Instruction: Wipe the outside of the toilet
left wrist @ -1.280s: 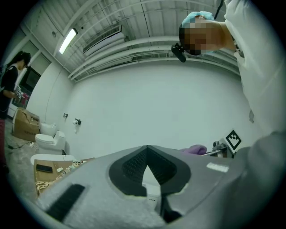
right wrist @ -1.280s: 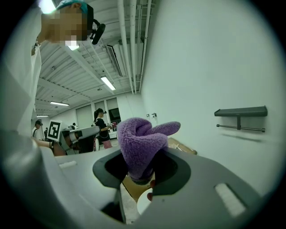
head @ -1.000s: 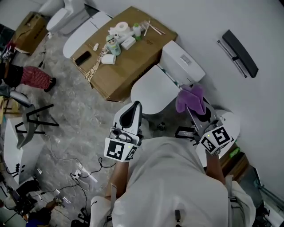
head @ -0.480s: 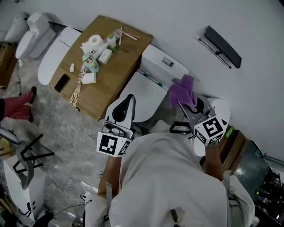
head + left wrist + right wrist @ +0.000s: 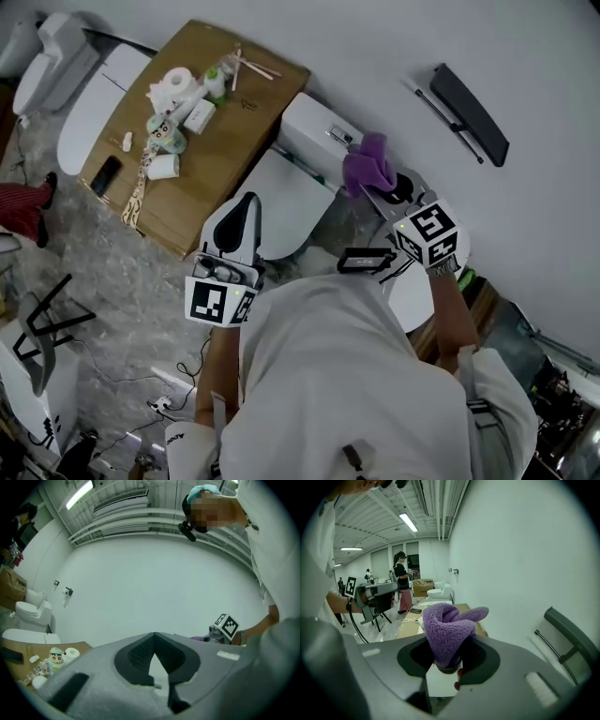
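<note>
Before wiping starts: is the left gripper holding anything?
No, the left gripper has its jaws closed together with nothing between them.

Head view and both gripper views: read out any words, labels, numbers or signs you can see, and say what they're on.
No text can be read in any view.
Cubes on the left gripper and right gripper: square markers only, no words or numbers.
Packets on the box: print too small to read.
</note>
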Tool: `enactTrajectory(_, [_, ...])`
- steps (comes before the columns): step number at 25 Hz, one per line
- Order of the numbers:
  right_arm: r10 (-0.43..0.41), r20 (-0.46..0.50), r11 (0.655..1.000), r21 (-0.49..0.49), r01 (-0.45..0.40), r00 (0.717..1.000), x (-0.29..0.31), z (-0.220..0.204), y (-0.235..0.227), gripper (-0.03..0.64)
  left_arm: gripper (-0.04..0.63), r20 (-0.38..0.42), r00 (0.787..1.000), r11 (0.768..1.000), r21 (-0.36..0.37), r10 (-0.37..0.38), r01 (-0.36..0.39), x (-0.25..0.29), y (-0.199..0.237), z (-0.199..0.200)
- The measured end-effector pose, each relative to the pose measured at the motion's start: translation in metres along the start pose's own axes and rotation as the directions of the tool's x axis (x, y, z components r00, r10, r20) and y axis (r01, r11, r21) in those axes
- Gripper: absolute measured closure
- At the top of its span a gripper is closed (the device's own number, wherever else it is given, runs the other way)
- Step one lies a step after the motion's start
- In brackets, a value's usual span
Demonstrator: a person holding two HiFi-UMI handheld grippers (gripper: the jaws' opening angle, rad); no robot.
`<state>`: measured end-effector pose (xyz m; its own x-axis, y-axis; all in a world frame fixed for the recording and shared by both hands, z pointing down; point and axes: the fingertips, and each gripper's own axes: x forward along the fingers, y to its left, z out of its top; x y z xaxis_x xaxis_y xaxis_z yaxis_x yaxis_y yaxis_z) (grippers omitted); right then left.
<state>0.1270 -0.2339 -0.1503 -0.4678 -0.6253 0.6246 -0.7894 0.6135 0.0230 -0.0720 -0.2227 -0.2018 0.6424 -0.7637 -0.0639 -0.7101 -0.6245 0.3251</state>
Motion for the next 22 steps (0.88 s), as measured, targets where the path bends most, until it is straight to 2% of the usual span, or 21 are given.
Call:
enactTrajectory(4, [0.085,-0.033,0.996,0.003,-0.085,0.996,0.045,-0.007,-0.047,0.485,0.591,0.024,0.995,0.996,0.01,0.093,-0.093,0.029,0.004,-0.003])
enactTrajectory(8, [0.132,-0.108,0.991,0.004,-0.133,0.985,0.09,-0.03,-0.089,0.485,0.591,0.034,0.981,0.981,0.036,0.191,-0.192,0.049,0.001,-0.003])
enactTrajectory(13, [0.162,-0.202,0.98,0.145,-0.135,0.966,0.131,-0.082,-0.135,0.485,0.591,0.024,0.96,0.959,0.038,0.279,-0.28,0.067,-0.006,-0.014])
enactTrajectory(16, [0.164,-0.232,0.97,0.215,-0.113,0.959,0.163,-0.098,-0.156,0.485,0.591,0.022,0.95,0.95,0.028,0.31,-0.311,0.081,-0.011,-0.023])
enactTrajectory(22, [0.187,-0.28,0.967,0.221,-0.127,0.942,0.242,-0.096,-0.173,0.485,0.591,0.021,0.936,0.936,0.024,0.352,-0.353,0.093,-0.027,-0.028])
